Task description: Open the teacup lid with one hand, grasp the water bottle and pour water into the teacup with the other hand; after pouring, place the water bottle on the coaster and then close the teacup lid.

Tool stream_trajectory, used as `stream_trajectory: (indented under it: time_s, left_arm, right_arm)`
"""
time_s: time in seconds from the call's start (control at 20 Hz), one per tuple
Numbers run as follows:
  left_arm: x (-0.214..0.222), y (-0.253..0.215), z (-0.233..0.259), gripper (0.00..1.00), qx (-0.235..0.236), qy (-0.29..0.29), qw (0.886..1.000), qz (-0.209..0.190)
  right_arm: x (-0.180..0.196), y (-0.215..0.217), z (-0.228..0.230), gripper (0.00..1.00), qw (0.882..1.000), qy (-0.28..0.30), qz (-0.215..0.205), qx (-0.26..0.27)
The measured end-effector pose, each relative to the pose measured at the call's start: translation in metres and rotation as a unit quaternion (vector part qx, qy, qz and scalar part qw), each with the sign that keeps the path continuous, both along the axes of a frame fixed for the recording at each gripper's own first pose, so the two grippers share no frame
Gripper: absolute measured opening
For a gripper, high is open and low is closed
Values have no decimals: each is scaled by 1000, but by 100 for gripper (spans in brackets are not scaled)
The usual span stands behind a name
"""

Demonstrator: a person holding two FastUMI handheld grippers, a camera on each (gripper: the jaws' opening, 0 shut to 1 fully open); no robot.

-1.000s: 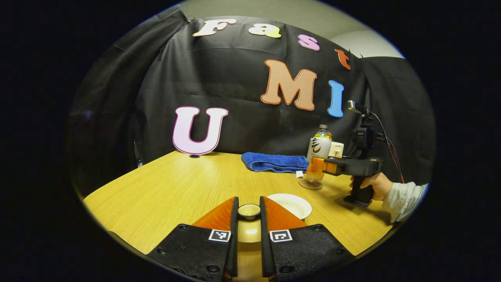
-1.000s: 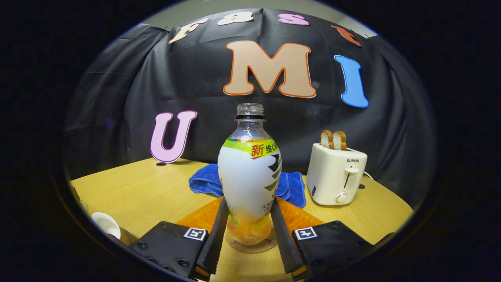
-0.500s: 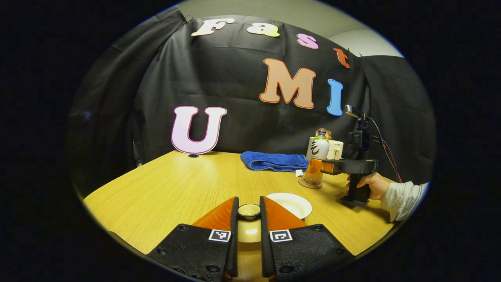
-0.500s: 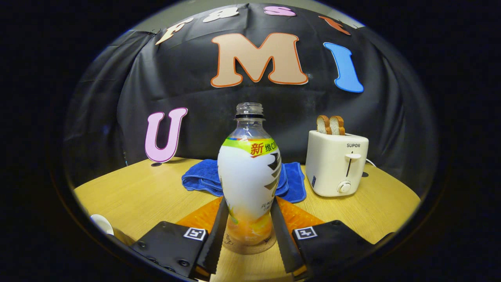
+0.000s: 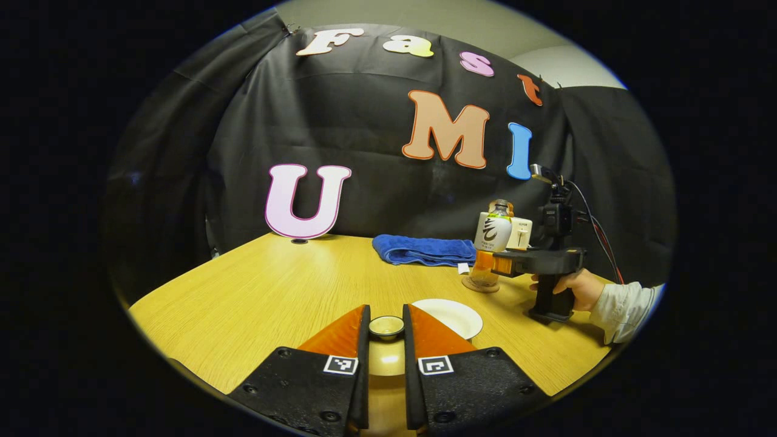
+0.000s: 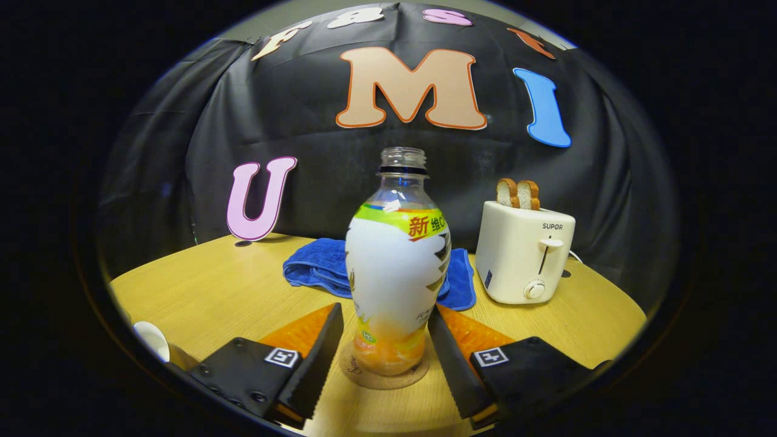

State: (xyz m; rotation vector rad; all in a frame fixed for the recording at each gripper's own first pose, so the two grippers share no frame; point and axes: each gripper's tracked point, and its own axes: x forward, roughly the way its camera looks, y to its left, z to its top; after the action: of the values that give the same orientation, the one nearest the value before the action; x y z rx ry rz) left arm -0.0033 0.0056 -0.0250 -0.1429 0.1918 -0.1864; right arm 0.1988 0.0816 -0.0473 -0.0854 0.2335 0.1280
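The water bottle [image 6: 397, 267] is standing upright and uncapped on the round coaster [image 6: 383, 370], orange liquid sitting low in its base. My right gripper [image 6: 383, 331] is flanking it with its fingers spread: there is a clear gap on the left side, while the right finger lies close by the bottle's flank, and I cannot tell whether it is touching. So the tongs are open and gripping nothing.

In the left gripper view I am seeing the same bottle [image 5: 495, 233] on its coaster [image 5: 479, 284] well off to the right, with the right gripper [image 5: 499, 265] beside it and a hand [image 5: 576, 288] in a pale sleeve [image 5: 625, 303] around its handle.

My left gripper [image 5: 386, 328] is closed narrowly on the teacup lid [image 5: 386, 355], both fingers pressing the small knob on top. The white saucer [image 5: 452, 317] is lying just right of those fingers on the wooden table [image 5: 267, 291].

Farther back, a folded blue towel [image 6: 322, 267] is lying behind the bottle, and a cream toaster [image 6: 523, 255] with two slices of bread [image 6: 517, 193] standing in its slots is sitting to the right of it.
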Motion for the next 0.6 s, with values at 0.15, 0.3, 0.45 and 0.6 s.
stream_trajectory:
  time_s: [0.15,0.3,0.45,0.6]
  left_arm:
    - [0,-3,2,22,0,-1,1000,-5]
    - [4,-5,7,22,5,-7,1000,-6]
    - [8,-11,15,22,12,-14,1000,-14]
    - [16,-22,17,21,10,-18,999,-30]
  right_arm:
    - [-3,-1,7,93,1000,-16,1,-23]
    - [-11,0,14,96,999,-29,6,-31]
    - [-20,-4,25,93,998,-45,9,-37]
    - [-35,-7,35,96,997,-60,11,-37]
